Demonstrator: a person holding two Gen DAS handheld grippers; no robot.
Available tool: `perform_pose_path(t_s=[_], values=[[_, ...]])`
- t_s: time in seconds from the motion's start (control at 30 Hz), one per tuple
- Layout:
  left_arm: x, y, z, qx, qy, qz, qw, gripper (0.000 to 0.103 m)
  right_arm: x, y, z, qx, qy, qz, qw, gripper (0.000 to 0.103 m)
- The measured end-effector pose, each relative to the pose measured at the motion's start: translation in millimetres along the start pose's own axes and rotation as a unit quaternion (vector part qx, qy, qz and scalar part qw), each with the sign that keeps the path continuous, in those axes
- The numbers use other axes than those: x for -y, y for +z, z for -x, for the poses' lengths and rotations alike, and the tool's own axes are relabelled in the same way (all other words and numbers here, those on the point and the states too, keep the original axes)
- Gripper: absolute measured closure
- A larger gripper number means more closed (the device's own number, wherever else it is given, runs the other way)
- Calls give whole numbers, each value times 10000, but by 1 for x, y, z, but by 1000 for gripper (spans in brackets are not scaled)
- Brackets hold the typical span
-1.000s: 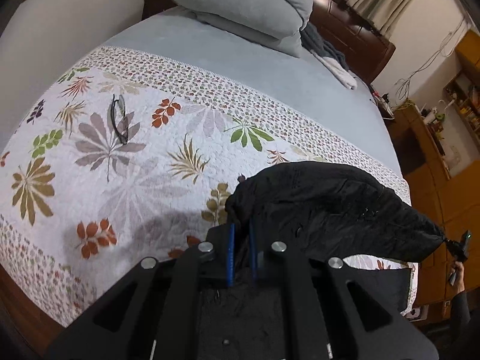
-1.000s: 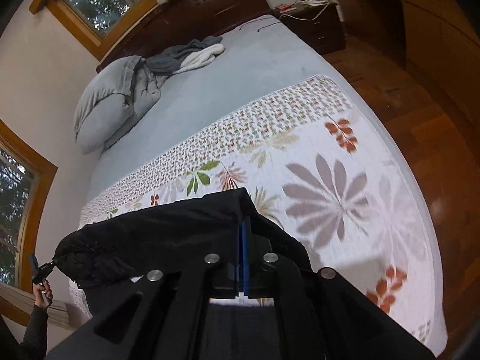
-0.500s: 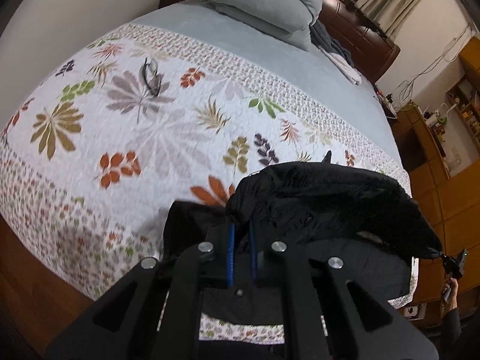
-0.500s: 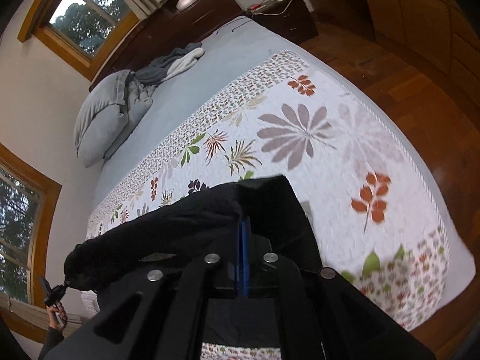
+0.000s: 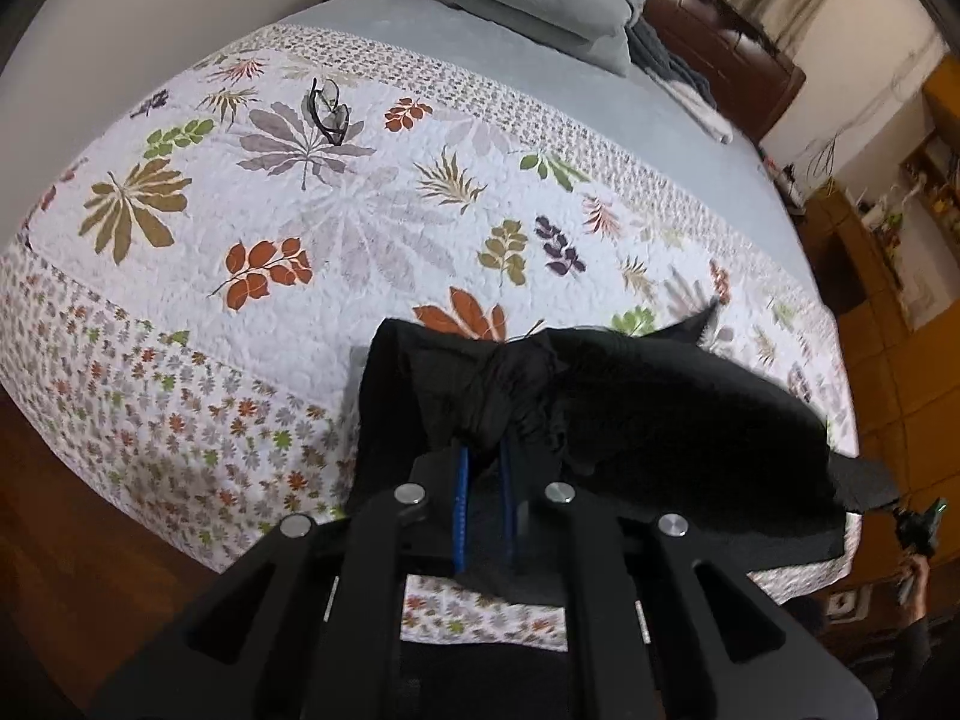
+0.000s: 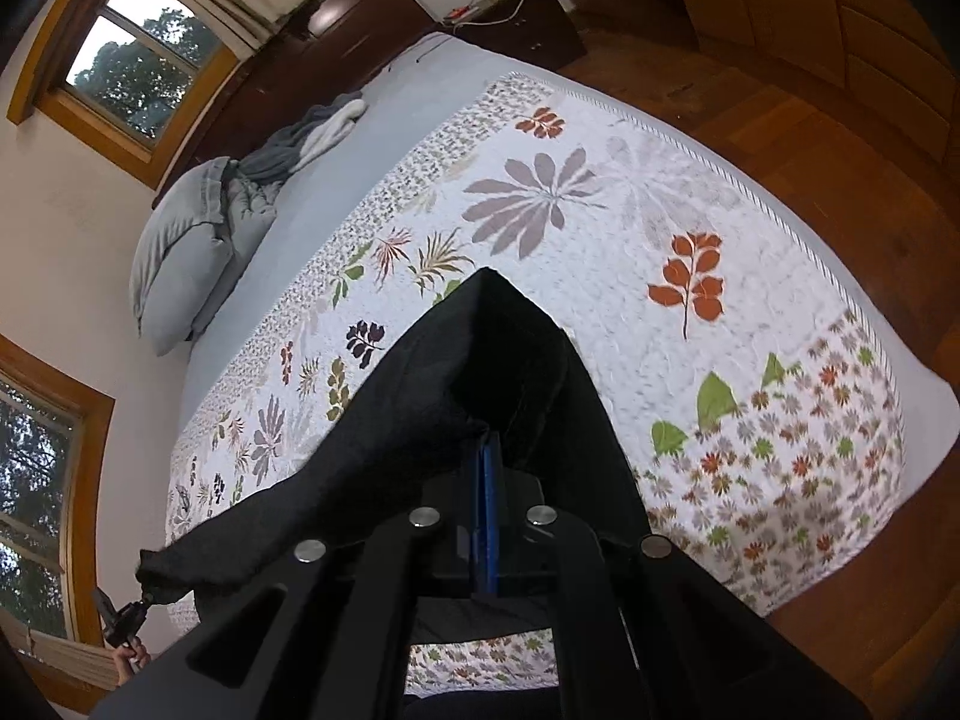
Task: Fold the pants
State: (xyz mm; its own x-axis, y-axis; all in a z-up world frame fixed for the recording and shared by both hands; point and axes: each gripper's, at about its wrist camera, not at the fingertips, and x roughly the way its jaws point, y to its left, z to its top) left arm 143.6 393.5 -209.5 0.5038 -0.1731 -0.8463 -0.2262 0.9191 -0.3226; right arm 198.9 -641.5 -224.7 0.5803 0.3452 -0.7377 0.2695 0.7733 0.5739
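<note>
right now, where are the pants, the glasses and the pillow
black pants [image 5: 660, 396], left wrist view, on the bunched fabric ahead of the fingers
glasses [image 5: 329, 111], left wrist view, on the frame lying on the quilt
grey pillow [image 6: 174, 252], right wrist view, on its broad face at the bed's head

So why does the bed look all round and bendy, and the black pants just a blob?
Left wrist view: the fisheye lens bulges the bed; the black pants are too dark to show folds. Right wrist view: same bulge, bright windows, slightly blurred quilt edge.
</note>
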Motion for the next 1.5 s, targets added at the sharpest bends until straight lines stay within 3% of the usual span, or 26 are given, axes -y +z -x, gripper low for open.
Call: perform_pose_path(t_s=[0.23,0.37,0.5,0.57,0.63,0.77,0.9,1.0,1.07,1.13,1.33,1.4,1.47,1.5], values=[[3,-24,-14,-294,410,-562,9971,92,10,-22,-7,-79,-110,-108,9998,102],[-4,-35,-20,-416,565,-624,9956,91,16,-33,-10,-108,-145,-194,9996,102],[-10,-47,-31,-607,1034,-794,9896,88,21,-43,-10,-131,-223,-238,9994,96],[-13,-52,-35,-664,1351,-843,9850,65,25,-47,-11,-131,-308,-280,9990,91],[-18,-59,-37,-693,1640,-891,9800,55,31,-52,-11,-178,-341,-401,9985,83],[-35,-69,-33,-670,2034,-668,9745,39,42,-63,-14,-280,-332,-602,9972,82],[-56,-72,-16,-263,1889,121,9816,31,56,-76,-13,-278,-191,-977,9946,82],[-62,-76,-8,81,1266,797,9887,28,71,-88,-10,-166,129,-1482,9887,76],[-59,-80,-10,209,851,1029,9908,20,78,-96,-7,-65,354,-1781,9834,71],[-52,-83,-25,142,597,1177,9911,19,86,-105,-5,69,588,-2126,9754,68],[-41,-83,-77,-320,662,1488,9861,22,96,-121,-13,270,873,-2732,9576,67],[-40,-81,-88,-415,611,1638,9837,37,94,-122,-18,314,961,-2807,9544,67],[-36,-79,-99,-588,540,1649,9831,63,91,-121,-23,342,1020,-2849,9525,67],[-32,-77,-101,-621,602,1585,9836,65,89,-119,-26,366,1039,-2862,9518,67]])
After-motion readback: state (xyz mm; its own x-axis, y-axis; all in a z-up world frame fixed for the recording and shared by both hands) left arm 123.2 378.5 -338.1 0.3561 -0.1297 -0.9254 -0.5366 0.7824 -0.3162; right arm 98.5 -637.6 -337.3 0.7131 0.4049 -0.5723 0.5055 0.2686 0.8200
